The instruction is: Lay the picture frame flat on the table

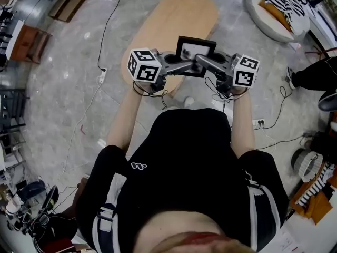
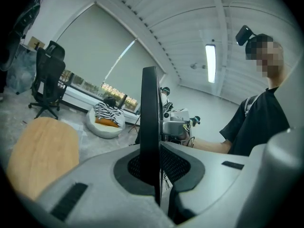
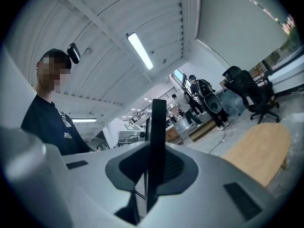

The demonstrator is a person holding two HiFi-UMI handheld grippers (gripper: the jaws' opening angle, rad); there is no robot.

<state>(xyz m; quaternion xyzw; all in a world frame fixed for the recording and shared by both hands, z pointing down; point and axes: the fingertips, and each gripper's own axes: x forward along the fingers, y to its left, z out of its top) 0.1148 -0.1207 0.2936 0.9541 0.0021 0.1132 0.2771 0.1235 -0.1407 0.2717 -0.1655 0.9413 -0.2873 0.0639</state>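
Observation:
A black picture frame (image 1: pixel 196 49) is held upright in the air over the near end of the oval wooden table (image 1: pixel 174 25). My left gripper (image 1: pixel 185 66) reaches in from the left and is shut on the frame's lower edge. My right gripper (image 1: pixel 202 61) comes from the right and is shut on the same edge, close beside the left one. In the left gripper view the frame (image 2: pixel 151 127) stands edge-on between the jaws of the left gripper (image 2: pixel 156 175). The right gripper view shows the frame (image 3: pixel 156 137) edge-on too, clamped in the right gripper (image 3: pixel 151 175).
A white beanbag (image 1: pixel 279 9) with a striped cushion lies at the far right. Cables and a power strip (image 1: pixel 101 78) run over the floor left of the table. A black office chair (image 2: pixel 47 80) stands beyond the table. A wooden box (image 1: pixel 26 44) sits at the left.

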